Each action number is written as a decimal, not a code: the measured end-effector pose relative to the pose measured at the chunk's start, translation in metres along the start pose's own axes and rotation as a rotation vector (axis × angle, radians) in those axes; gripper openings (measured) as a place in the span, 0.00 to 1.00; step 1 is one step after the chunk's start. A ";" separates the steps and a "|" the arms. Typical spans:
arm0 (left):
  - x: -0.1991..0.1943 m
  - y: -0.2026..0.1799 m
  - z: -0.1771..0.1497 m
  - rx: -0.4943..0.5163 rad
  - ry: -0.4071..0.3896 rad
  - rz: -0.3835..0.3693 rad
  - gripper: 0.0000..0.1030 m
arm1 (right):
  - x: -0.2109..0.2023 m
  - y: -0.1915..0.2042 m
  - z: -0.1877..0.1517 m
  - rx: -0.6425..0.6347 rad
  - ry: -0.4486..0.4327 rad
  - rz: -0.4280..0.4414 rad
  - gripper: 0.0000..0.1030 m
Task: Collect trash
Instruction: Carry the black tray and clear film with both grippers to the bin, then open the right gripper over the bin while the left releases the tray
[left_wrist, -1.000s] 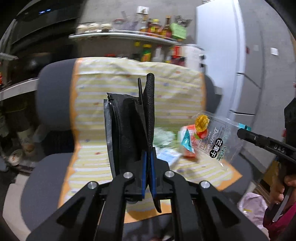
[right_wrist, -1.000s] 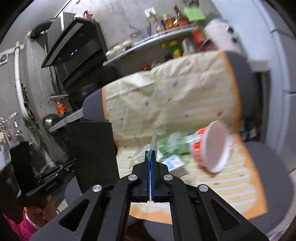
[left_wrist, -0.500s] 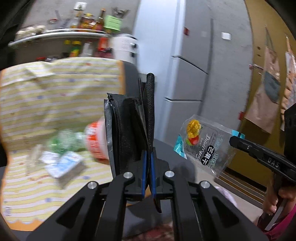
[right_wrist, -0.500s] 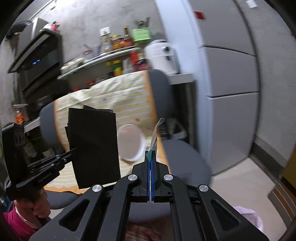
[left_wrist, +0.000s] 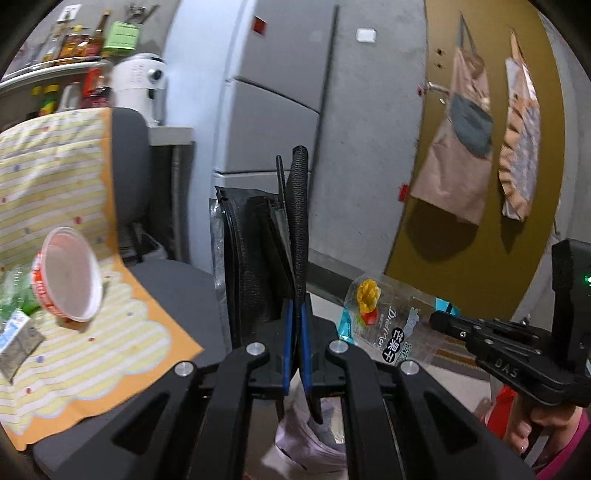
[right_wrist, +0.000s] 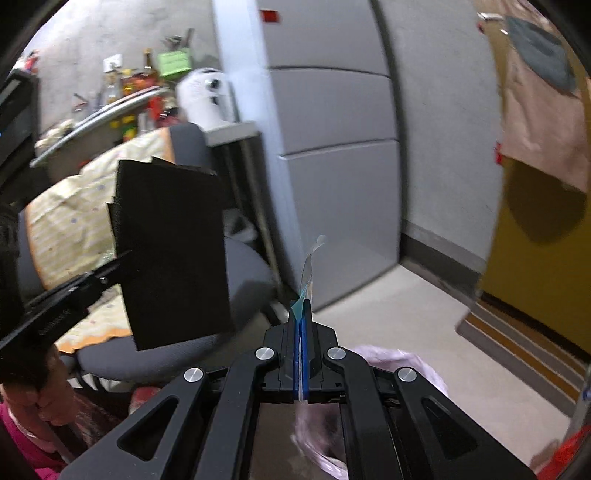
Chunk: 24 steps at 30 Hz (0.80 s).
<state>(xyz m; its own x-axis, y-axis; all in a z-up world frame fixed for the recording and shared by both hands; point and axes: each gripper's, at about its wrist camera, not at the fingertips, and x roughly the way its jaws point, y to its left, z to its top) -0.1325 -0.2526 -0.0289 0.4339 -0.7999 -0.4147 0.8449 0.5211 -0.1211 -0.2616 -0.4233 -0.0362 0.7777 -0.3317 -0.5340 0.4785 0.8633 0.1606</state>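
Observation:
My left gripper (left_wrist: 295, 328) is shut on a folded black mesh sheet (left_wrist: 258, 251), which stands upright; it also shows in the right wrist view (right_wrist: 173, 251). My right gripper (right_wrist: 302, 317) is shut on a clear dried-mango snack bag (left_wrist: 384, 325), seen edge-on in its own view (right_wrist: 310, 266). Both are held in the air beside the chair. A pale pink trash bag (left_wrist: 306, 439) lies on the floor below both grippers and shows in the right wrist view (right_wrist: 391, 362).
A grey chair (left_wrist: 173, 288) with a yellow striped cloth (left_wrist: 55, 184) holds a red-rimmed noodle cup (left_wrist: 70, 277), a green wrapper and a small carton (left_wrist: 14, 336). A grey fridge (right_wrist: 332, 122) stands behind. Aprons hang on a yellow door (left_wrist: 472, 129).
Both grippers have swung right, away from the chair and its trash toward the fridge and floor, each keeping its hold. The pink bag has come into view below.

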 end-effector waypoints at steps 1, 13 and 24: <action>0.004 -0.004 -0.002 0.008 0.010 -0.004 0.02 | 0.002 -0.007 -0.004 0.013 0.009 -0.014 0.01; 0.032 -0.011 -0.016 0.011 0.093 -0.019 0.03 | 0.061 -0.070 -0.054 0.151 0.174 -0.131 0.20; 0.045 -0.025 -0.026 0.051 0.147 -0.072 0.03 | 0.033 -0.080 -0.034 0.207 0.044 -0.125 0.25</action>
<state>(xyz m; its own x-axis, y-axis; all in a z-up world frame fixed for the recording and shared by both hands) -0.1426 -0.2943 -0.0683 0.3246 -0.7803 -0.5346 0.8884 0.4455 -0.1108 -0.2878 -0.4905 -0.0953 0.6907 -0.4104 -0.5953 0.6470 0.7185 0.2553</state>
